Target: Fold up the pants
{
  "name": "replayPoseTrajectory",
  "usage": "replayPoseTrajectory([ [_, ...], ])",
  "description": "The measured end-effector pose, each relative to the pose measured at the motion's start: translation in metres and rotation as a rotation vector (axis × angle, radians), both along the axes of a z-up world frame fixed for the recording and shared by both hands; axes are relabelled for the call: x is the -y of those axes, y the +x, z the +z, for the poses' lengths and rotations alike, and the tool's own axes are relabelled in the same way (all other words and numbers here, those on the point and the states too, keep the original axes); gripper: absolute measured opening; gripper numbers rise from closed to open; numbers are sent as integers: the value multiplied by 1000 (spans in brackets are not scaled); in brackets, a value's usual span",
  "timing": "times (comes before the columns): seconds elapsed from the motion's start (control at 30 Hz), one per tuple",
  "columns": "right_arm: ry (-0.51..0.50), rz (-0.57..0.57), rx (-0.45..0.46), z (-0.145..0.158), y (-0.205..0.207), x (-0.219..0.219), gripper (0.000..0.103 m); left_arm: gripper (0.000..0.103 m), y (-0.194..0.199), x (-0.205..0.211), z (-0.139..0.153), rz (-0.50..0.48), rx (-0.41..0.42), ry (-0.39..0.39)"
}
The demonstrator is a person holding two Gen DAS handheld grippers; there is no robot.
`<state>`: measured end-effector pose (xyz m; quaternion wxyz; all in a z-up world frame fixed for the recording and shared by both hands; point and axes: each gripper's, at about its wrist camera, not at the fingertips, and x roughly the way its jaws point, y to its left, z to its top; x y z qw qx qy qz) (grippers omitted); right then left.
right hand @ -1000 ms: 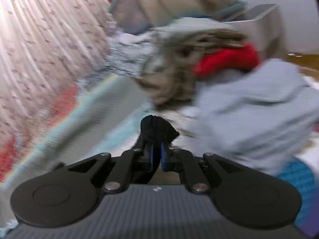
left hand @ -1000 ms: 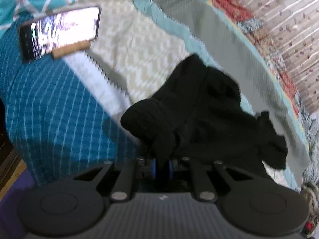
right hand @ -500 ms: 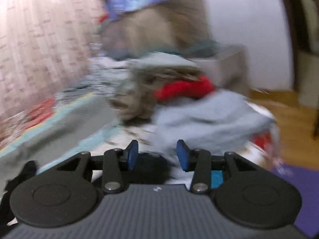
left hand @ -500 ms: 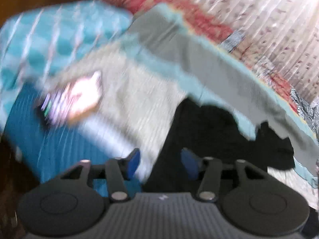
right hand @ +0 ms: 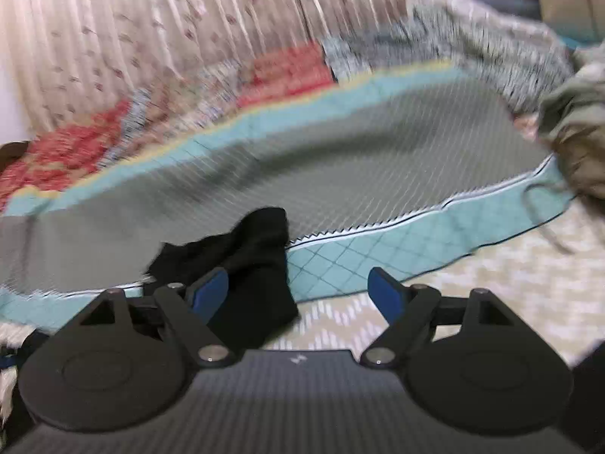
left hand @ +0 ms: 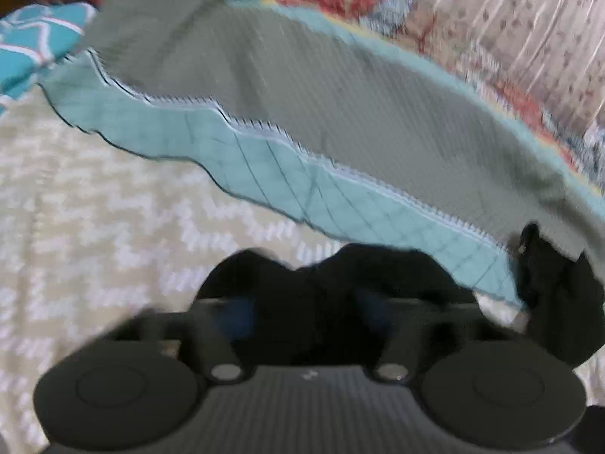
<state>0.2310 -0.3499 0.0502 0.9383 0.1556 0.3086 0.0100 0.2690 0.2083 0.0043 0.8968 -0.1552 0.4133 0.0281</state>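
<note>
The black pants (left hand: 332, 283) lie bunched on the bed, right in front of my left gripper (left hand: 302, 314). That gripper is open, its blue pads spread to either side of the black cloth. A loose end of the pants (left hand: 559, 302) shows at the right. In the right wrist view the black pants (right hand: 257, 261) lie by the left blue pad (right hand: 210, 293). My right gripper (right hand: 298, 291) is open and holds nothing.
A quilt with a grey panel (left hand: 340, 90) and a teal border (left hand: 340, 196) lies across the bed behind the pants. Cream zigzag bedding (left hand: 94, 227) is on the left. A patterned curtain (right hand: 151, 19) hangs behind. A heap of clothes (right hand: 574, 132) sits far right.
Both grippers were shut on the black pants a second ago. Both have opened and let go. The left view swung away from the phone; the right view swung from the clothes heap toward the curtain.
</note>
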Motion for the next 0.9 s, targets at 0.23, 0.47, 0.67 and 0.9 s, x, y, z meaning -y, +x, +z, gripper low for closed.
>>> replayPoseTrajectory([
  [0.23, 123, -176, -9, -22, 67, -19, 83, 13, -75, -38, 53, 74, 197, -143],
  [0.47, -33, 54, -20, 0, 158, -93, 83, 13, -188, -60, 64, 174, 203, -208],
  [0.67, -429, 546, -65, -18, 173, -217, 83, 13, -213, -58, 53, 172, 148, -194],
  [0.9, -591, 500, -129, -53, 179, -233, 18, 13, -209, -57, 62, 166, 181, -169],
])
